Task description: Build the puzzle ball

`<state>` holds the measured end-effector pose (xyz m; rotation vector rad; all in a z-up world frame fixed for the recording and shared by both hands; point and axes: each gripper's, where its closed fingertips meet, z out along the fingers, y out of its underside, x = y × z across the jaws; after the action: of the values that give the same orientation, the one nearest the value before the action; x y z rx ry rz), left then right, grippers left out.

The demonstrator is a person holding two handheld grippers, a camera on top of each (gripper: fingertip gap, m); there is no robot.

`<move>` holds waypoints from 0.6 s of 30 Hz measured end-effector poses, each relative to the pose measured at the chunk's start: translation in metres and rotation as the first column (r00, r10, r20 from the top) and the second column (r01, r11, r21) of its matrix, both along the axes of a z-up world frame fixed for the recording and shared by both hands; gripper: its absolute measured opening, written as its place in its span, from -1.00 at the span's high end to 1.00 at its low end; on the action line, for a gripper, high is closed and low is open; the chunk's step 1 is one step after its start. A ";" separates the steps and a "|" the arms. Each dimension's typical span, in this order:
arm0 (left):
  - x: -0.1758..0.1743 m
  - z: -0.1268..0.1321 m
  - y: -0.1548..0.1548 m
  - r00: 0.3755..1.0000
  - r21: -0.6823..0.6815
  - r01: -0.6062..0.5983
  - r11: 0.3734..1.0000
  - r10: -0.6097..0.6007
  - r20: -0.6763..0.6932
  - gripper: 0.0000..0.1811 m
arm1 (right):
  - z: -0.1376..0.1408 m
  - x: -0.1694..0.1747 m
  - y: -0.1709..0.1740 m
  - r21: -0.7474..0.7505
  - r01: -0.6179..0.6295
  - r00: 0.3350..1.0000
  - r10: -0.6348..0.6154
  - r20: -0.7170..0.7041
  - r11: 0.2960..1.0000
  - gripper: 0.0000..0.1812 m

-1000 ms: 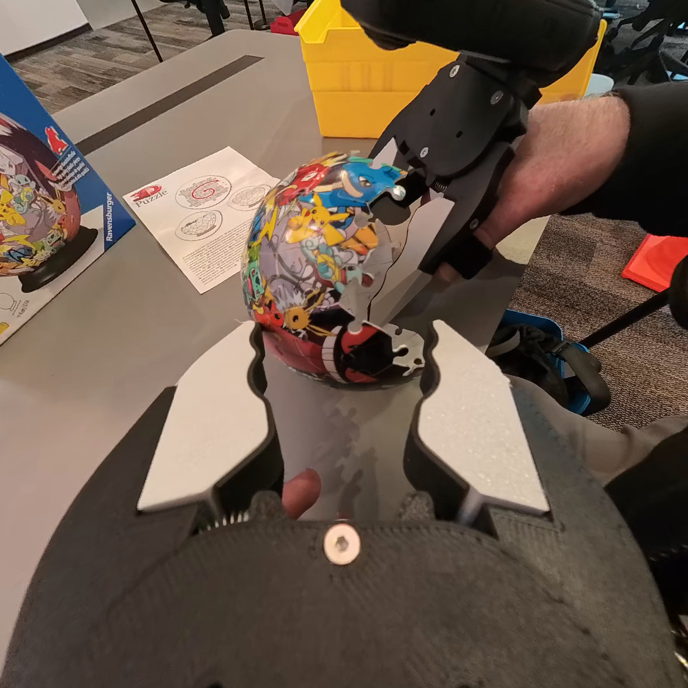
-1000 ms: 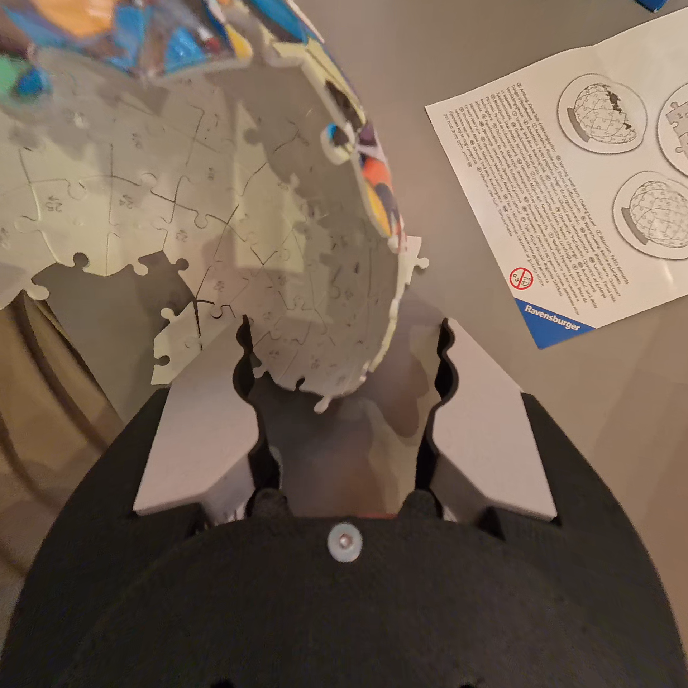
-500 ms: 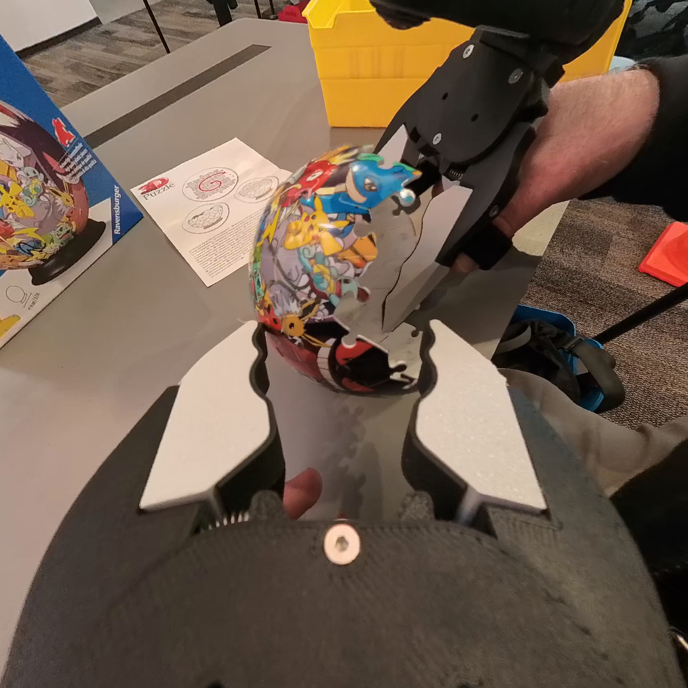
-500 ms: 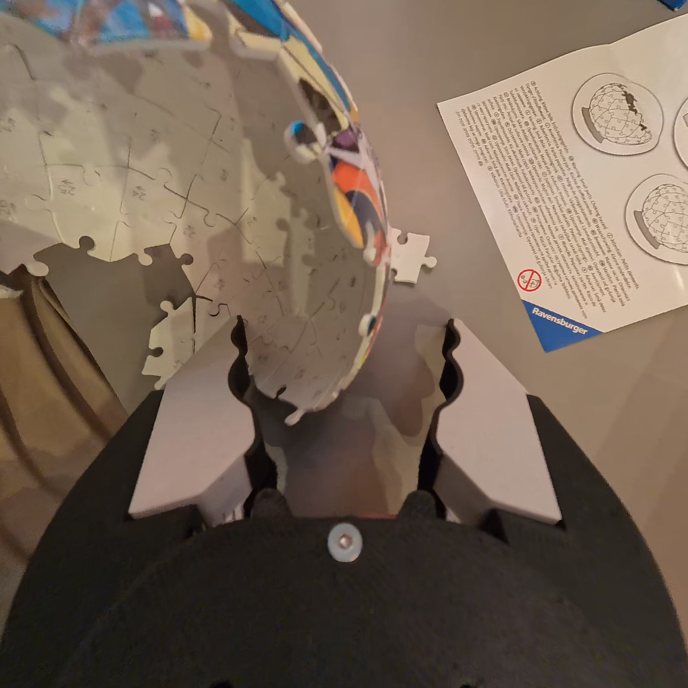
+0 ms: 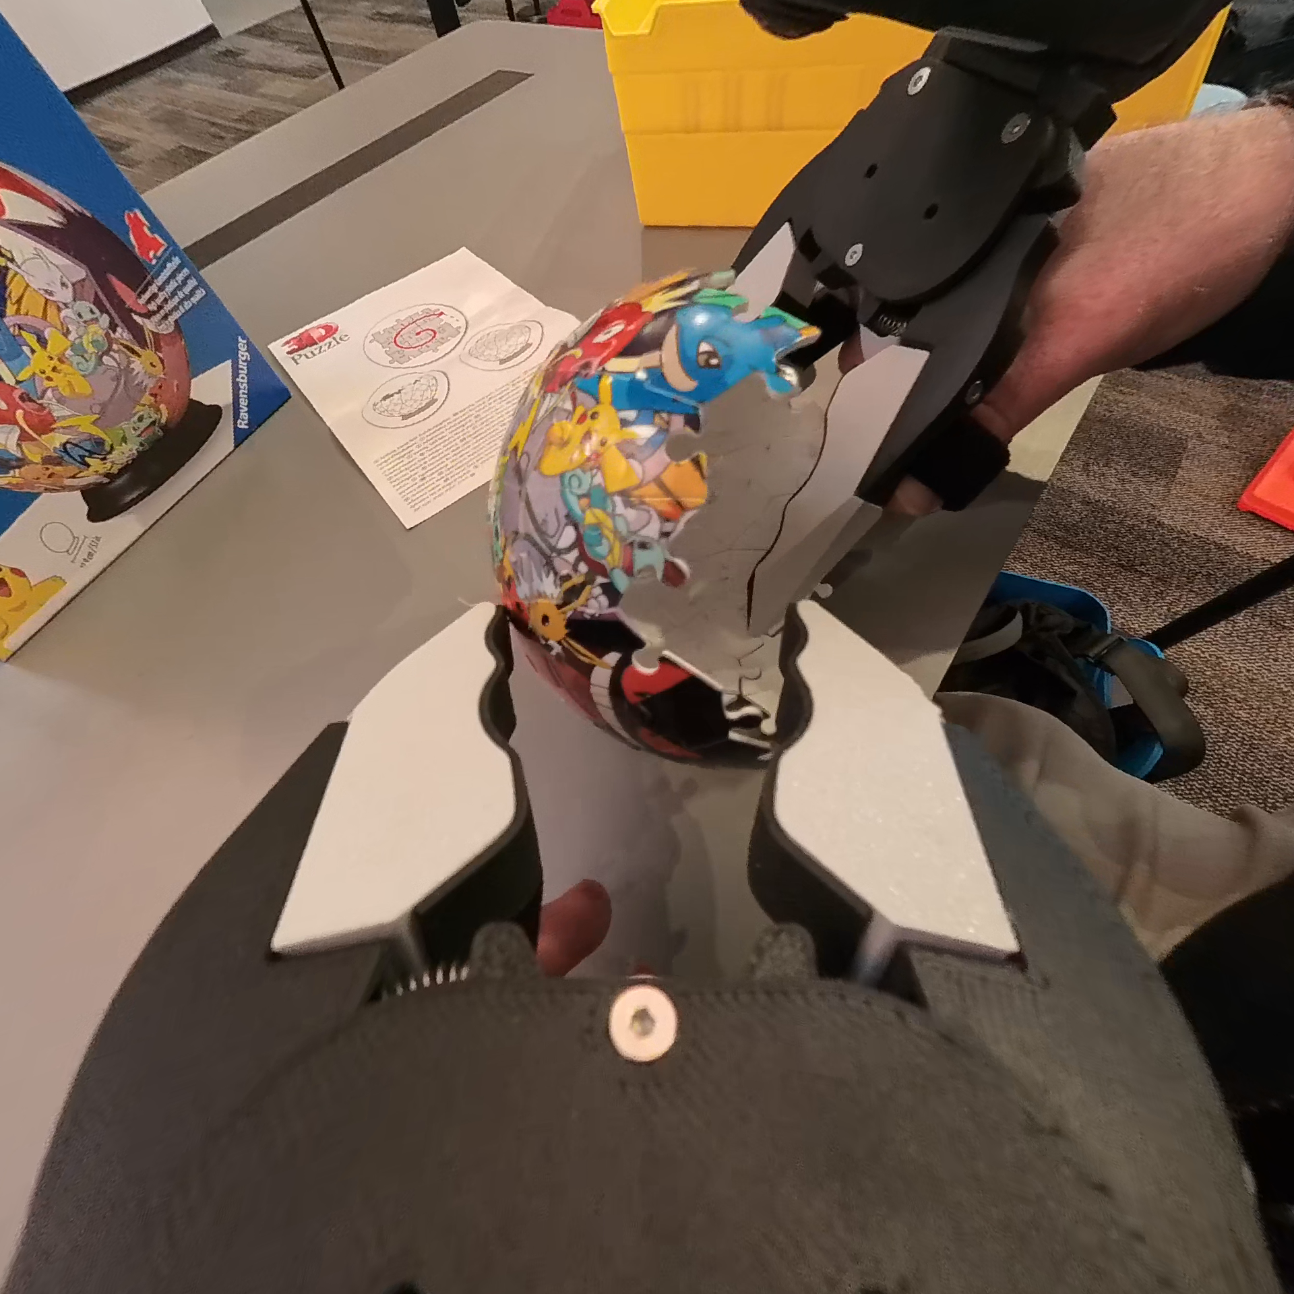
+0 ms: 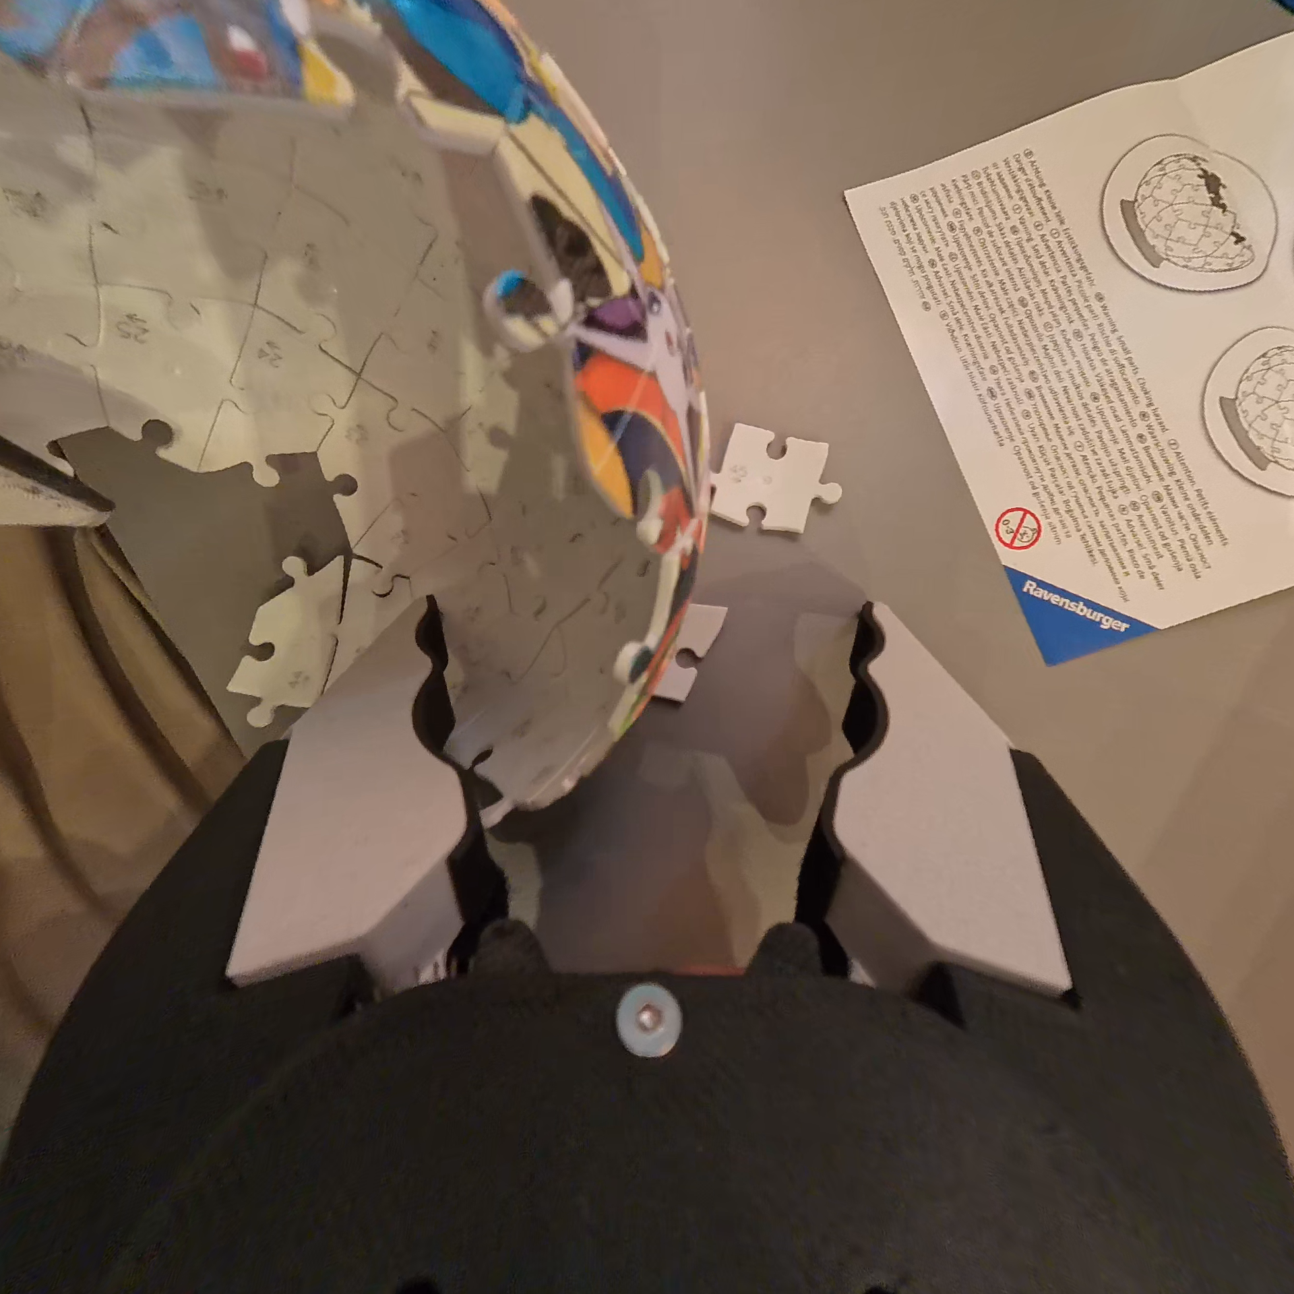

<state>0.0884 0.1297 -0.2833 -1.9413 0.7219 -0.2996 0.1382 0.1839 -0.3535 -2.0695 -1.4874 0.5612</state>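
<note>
Left wrist view: your left gripper (image 5: pixel 641 690) sits released, fingers spread, just short of the half-built, cartoon-printed puzzle ball (image 5: pixel 602 504) resting near the grey table's (image 5: pixel 210 700) right edge. Your right gripper (image 5: pixel 805 448), also released, reaches down into the ball's open side, one finger inside the shell. A white folded instruction sheet (image 5: pixel 427 378) lies mid-table; a blue puzzle box (image 5: pixel 105 392) stands at the left edge, a yellow plastic bin (image 5: pixel 735 112) at the far edge.

Right wrist view: right gripper (image 6: pixel 648 676) w/ fingers apart; the ball's (image 6: pixel 280 294) rim passes btwn them, touching the left finger (image 6: pixel 364 805). Two loose white pieces (image 6: pixel 770 479) lie face-down beside the ball.
</note>
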 end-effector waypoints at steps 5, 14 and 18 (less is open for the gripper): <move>-0.001 -0.001 0.001 1.000 0.003 -0.008 1.000 0.008 -0.013 0.19 | 0.000 -0.001 -0.001 -0.001 0.005 1.000 -0.005 0.001 1.000 -0.30; -0.005 -0.004 0.006 0.998 0.011 -0.043 0.999 0.043 -0.044 0.22 | -0.001 -0.002 -0.002 0.001 0.023 1.000 -0.023 0.008 1.000 -0.32; -0.007 -0.006 0.008 0.996 0.010 -0.061 0.998 0.062 -0.057 0.23 | 0.000 -0.001 -0.004 0.002 0.035 0.999 -0.035 0.007 0.999 -0.31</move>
<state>0.0813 0.1377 -0.2896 -1.9669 0.6976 -0.2040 0.1372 0.1803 -0.3538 -2.0939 -1.4519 0.5395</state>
